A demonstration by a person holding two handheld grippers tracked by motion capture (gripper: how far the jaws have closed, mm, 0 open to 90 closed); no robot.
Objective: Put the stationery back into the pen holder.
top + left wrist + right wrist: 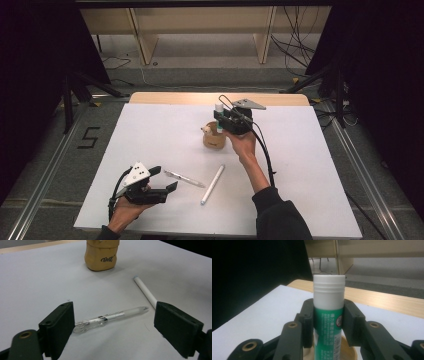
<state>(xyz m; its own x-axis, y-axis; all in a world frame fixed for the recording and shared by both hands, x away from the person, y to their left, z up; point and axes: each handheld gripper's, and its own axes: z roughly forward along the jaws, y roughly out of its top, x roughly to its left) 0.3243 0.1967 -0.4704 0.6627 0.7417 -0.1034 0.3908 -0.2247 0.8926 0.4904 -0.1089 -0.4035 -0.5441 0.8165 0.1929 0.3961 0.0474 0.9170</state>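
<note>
Nearest the person, the left gripper [162, 181] rests low at the near left part of the white table [150, 130], its jaws spread wide with nothing between the pads. Just beyond its jaws a clear pen [112, 316] lies flat on the table, and beside that, slightly to the right, a white marker [212, 184] lies on its side, apart from the pen. Farther out, near the table's middle, stands a tan cup [213, 136] with dark lettering on its wall. The right gripper [221, 120] hangs directly above that cup, its jaws clamped on a glue stick [328, 315] with a green label and white cap; the stick stands upright between the pads, and its lower end reaches down over the cup's opening.
</note>
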